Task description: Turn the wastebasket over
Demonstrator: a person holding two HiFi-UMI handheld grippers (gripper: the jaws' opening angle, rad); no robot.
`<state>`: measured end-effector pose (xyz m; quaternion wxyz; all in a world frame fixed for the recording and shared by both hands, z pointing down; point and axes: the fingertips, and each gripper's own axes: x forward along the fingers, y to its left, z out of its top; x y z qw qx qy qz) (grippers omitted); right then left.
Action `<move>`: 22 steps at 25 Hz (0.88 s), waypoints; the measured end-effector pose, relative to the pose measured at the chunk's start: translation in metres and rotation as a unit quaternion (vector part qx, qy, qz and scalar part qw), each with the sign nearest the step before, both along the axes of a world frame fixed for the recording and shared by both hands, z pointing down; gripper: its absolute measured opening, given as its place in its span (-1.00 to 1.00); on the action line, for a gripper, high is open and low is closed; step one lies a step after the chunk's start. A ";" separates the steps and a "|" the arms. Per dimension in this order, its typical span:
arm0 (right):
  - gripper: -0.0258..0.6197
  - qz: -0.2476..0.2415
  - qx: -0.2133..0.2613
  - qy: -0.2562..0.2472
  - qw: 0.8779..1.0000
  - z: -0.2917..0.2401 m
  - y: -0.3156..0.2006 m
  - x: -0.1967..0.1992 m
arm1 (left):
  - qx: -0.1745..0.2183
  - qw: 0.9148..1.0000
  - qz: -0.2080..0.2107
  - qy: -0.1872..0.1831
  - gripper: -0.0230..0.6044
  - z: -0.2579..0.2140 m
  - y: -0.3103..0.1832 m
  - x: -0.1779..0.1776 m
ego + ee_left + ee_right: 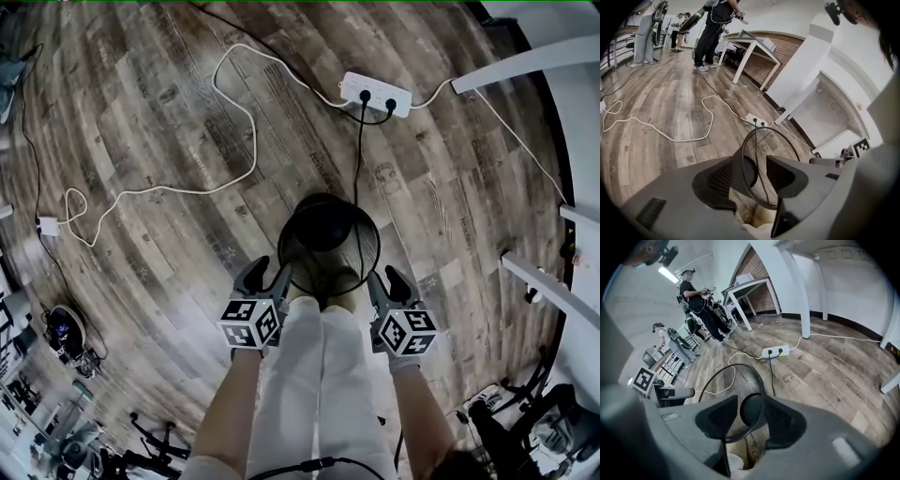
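Straddling opposite sides of the rim of the upright mesh wastebasket [328, 246] at the head view's centre, the left gripper [267, 277] and right gripper [387, 279] both hold their jaws apart, so the grasp looks pending: next, clamp the rim, then lift and invert.

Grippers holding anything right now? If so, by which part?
Nothing is held. The left gripper and right gripper each straddle the rim of the mesh wastebasket, one on each side, jaws apart, pads not pressing it.

Black mesh wastebasket [323, 225]; white power strip [376, 94]; brown wood-grain floor [141, 122].
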<state>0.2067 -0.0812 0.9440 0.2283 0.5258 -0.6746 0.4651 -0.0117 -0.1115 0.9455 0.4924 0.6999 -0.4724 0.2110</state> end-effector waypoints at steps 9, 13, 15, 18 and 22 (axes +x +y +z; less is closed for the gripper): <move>-0.39 0.006 -0.005 0.026 1.000 0.051 -0.019 -0.004 | 0.000 1.000 0.010 0.003 -0.26 0.041 -0.019 -0.004; -0.42 0.006 -0.008 0.025 1.000 0.064 -0.025 -0.006 | -0.006 1.000 0.020 -0.003 -0.26 0.058 -0.021 -0.002; -0.46 0.004 -0.010 0.028 1.000 0.070 -0.026 -0.006 | -0.007 1.000 0.029 -0.004 -0.26 0.064 -0.021 0.003; -0.50 0.006 -0.014 0.037 0.999 0.076 -0.026 -0.004 | -0.010 0.999 0.035 -0.002 -0.27 0.070 -0.019 0.010; -0.70 0.004 -0.019 0.042 0.999 0.083 -0.029 -0.005 | -0.004 1.000 0.009 -0.015 -0.27 0.076 -0.025 0.008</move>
